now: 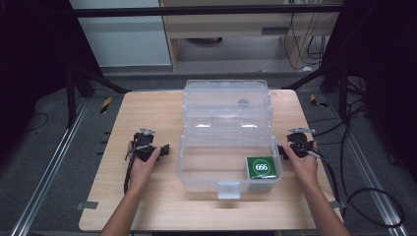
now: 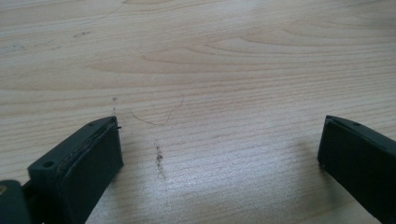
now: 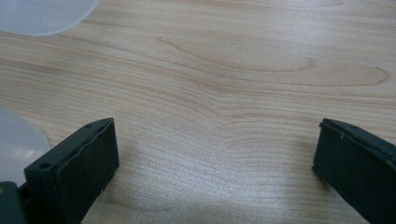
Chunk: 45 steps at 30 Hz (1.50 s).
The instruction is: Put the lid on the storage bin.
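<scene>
A clear plastic box (image 1: 196,169) stands open in the middle of the wooden table (image 1: 147,105), its lid (image 1: 227,96) tipped back behind it. A green square pack (image 1: 261,167) marked 666 lies in the box's front right corner. My left gripper (image 1: 164,150) rests on the table just left of the box, held by a hand, and my right gripper (image 1: 282,151) rests just right of it. In the left gripper view the left gripper (image 2: 219,140) has its jaws wide apart over bare wood. The right gripper (image 3: 215,140) is likewise open, with a pale edge of the box (image 3: 18,140) at its left.
A white latch (image 1: 229,189) sticks out at the box's front. Black cables (image 1: 364,196) trail off the table's right side. Dark frame posts and rails flank the table. Bare wood runs along the front edge and the far left.
</scene>
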Each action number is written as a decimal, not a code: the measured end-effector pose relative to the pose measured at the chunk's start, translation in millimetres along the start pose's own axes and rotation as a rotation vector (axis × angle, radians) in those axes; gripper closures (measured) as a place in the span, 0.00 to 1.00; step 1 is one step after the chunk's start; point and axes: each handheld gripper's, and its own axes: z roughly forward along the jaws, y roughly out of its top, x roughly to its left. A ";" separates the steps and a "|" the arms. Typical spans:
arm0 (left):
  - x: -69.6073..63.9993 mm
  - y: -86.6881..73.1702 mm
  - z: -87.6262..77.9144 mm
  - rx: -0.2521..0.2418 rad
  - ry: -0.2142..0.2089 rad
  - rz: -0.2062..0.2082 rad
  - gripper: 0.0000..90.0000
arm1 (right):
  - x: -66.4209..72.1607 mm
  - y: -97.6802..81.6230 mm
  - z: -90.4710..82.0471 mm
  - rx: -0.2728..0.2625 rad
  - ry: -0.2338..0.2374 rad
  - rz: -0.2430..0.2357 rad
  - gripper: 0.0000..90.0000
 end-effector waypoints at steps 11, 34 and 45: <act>0.7 8.5 -33.5 0.100 -0.079 0.185 0.10 | -12.4 14.9 -54.3 0.040 0.035 -0.286 0.11; -97.6 62.1 -168.4 -0.006 -0.393 0.664 0.06 | 53.3 145.5 -171.0 0.031 0.204 -0.855 0.46; -133.9 65.4 -163.6 0.067 -0.480 0.807 0.12 | 102.7 172.4 -149.9 0.093 0.250 -1.037 0.55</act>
